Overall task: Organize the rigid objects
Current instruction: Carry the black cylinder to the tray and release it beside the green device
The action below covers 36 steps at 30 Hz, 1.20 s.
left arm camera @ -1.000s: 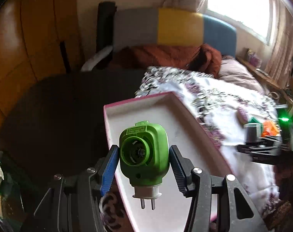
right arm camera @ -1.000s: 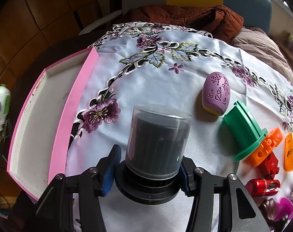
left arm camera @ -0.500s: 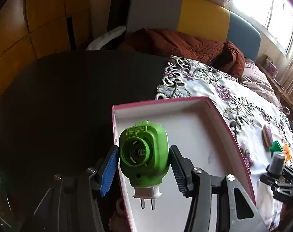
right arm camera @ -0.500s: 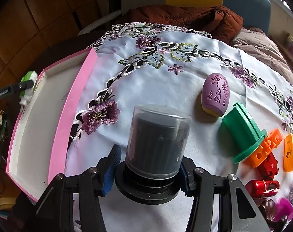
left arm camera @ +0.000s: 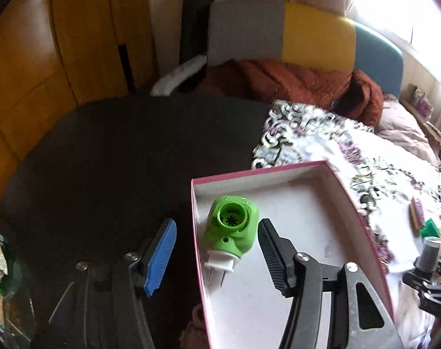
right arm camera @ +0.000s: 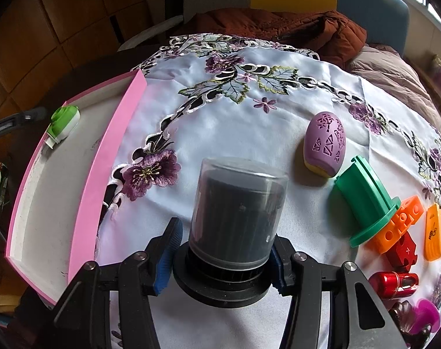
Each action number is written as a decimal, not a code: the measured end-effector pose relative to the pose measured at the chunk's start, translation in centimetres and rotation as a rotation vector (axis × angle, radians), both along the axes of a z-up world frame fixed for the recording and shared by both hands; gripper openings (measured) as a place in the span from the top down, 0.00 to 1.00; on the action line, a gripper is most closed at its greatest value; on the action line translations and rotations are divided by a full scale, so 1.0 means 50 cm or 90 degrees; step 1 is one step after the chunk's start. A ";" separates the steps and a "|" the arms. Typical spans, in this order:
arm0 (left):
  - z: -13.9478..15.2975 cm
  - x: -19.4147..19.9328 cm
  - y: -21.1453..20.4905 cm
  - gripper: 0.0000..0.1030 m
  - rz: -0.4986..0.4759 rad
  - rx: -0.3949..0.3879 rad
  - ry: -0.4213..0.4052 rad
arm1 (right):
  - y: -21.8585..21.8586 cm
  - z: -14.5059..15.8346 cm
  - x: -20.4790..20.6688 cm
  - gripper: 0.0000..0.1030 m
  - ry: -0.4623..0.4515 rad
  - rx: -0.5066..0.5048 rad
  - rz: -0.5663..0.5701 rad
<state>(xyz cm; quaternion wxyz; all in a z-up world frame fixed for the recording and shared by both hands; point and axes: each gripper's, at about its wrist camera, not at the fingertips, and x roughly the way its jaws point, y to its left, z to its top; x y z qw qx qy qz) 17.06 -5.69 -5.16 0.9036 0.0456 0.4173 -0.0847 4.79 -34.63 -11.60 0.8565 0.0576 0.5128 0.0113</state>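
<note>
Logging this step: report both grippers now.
Left gripper: open, green plug released in the box.
Right gripper: shut on the canister.

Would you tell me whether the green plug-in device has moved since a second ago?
Yes: the green plug-in device left the open left gripper and lies in the pink box's far-left corner.

Take the tray (right arm camera: 110, 157) as your landmark. The plug-in device (left arm camera: 232, 232) lies inside it, in the far corner against the wall farthest from the cloth (right arm camera: 229, 122). The tray's other long wall borders the cloth, which spreads to its right. On the cloth, the lidded canister (right arm camera: 238, 212) stands nearest the tray; farther right lie the egg-shaped piece (right arm camera: 325, 142), then the flanged tube (right arm camera: 365, 200), then the small blocks (right arm camera: 406, 224).
</note>
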 end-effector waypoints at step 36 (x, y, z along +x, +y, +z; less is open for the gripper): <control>0.052 -0.247 0.074 0.42 -0.016 -0.056 -0.033 | 0.068 0.077 0.007 0.48 -0.052 -0.015 0.002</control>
